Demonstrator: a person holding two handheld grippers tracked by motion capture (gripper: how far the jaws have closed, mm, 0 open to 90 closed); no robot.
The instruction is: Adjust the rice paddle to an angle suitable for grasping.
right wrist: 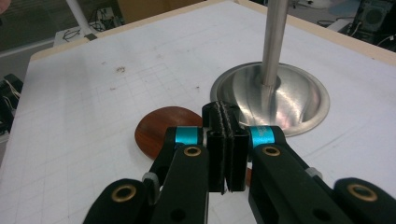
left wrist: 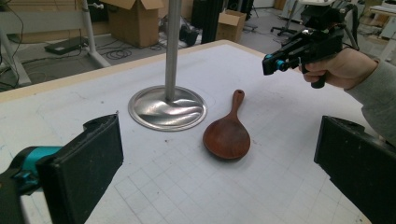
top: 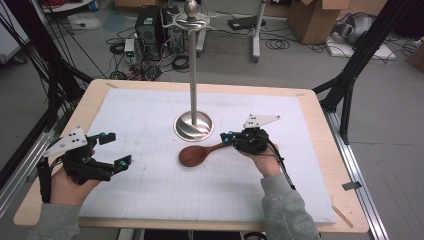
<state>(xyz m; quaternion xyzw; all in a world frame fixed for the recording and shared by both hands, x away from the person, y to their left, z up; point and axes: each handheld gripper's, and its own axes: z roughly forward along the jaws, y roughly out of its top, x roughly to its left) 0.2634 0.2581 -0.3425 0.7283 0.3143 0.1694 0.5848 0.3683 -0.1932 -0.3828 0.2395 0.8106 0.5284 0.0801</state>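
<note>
Looking down from the high view, the wooden spoon (top: 200, 153) lies flat near the middle of the table (top: 320, 165), bowl toward the person's left, just in front of the stand (top: 193, 125). The right gripper (top: 229, 137) hangs over the handle end with its jaws pressed together; whether it touches the handle I cannot tell. The left gripper (top: 114, 149) rests near the left edge, jaws wide and holding nothing.

From the left gripper view, the spoon (left wrist: 227, 133) looks stiff, light and smooth, likely slippery on the rounded bowl; the thin handle with its hole seems the best hold. A gap shows between the right gripper (left wrist: 271, 64) and the handle.

Through the right gripper view, the pads meet with nothing between them, above the spoon (right wrist: 161, 128).
</note>
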